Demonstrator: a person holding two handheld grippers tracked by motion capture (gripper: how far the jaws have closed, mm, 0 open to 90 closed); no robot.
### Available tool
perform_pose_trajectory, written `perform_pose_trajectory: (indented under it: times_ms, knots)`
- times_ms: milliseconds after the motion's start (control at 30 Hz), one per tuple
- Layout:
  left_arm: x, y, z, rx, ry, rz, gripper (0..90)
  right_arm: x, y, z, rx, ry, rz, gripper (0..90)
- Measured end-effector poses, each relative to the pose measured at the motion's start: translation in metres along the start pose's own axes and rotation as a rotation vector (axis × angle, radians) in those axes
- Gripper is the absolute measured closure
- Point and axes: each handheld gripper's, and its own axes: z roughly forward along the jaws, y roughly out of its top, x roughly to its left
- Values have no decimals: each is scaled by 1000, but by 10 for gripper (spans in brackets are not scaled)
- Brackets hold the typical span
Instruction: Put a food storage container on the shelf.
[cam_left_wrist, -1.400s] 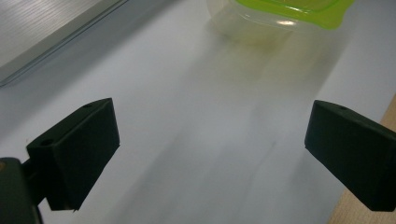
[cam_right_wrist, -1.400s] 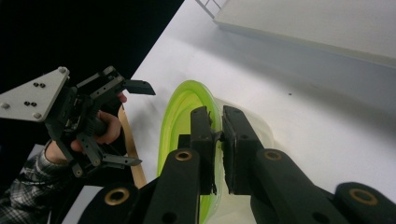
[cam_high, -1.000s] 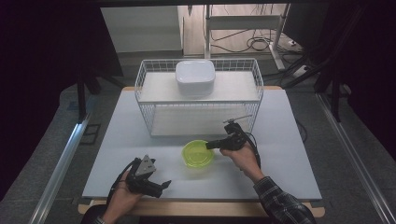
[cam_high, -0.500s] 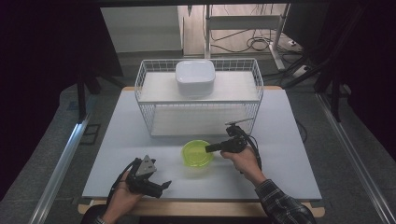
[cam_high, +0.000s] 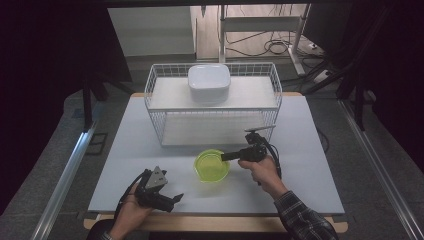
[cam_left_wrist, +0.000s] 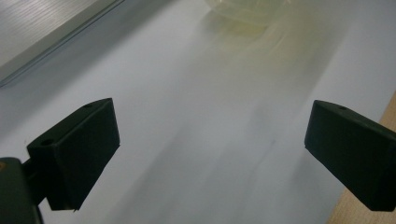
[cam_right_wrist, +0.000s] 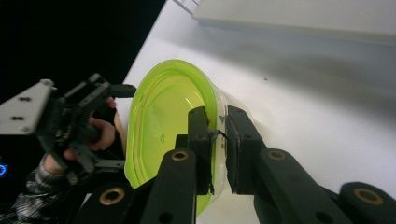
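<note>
A translucent lime-green bowl (cam_high: 211, 169) stands on the white table, just in front of the wire rack. My right gripper (cam_high: 226, 156) reaches in from the right and its jaws have just been closing on the bowl's near wall. In the right gripper view the bowl (cam_right_wrist: 163, 121) has one pad inside the rim and one outside, with the right gripper (cam_right_wrist: 217, 128) pressed onto the wall. My left gripper (cam_high: 175, 199) rests low at the table's front left, open, with nothing between its jaws (cam_left_wrist: 210, 154). The bowl's edge (cam_left_wrist: 243, 9) shows blurred beyond it.
A white wire rack (cam_high: 155, 107) stands at the back of the table (cam_high: 310, 150) with a white square dish (cam_high: 209, 82) on its top shelf. The table's wooden front edge (cam_high: 215, 222) lies close to the left hand. Dark floor surrounds the table.
The right gripper's jaws have narrowed onto the bowl's rim while the hand barely shifted. The left hand and gripper have stayed where they were.
</note>
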Motion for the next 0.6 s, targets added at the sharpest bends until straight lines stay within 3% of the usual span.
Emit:
perform_pose_trajectory:
  times_ms: [300,600]
  knots:
    - [1,1,-2,-19,8,-11,30,25,9,-24,-71,36,-53,814]
    - [2,1,-3,-19,7,-12,30,52,28,-51,-133,55,-87,814]
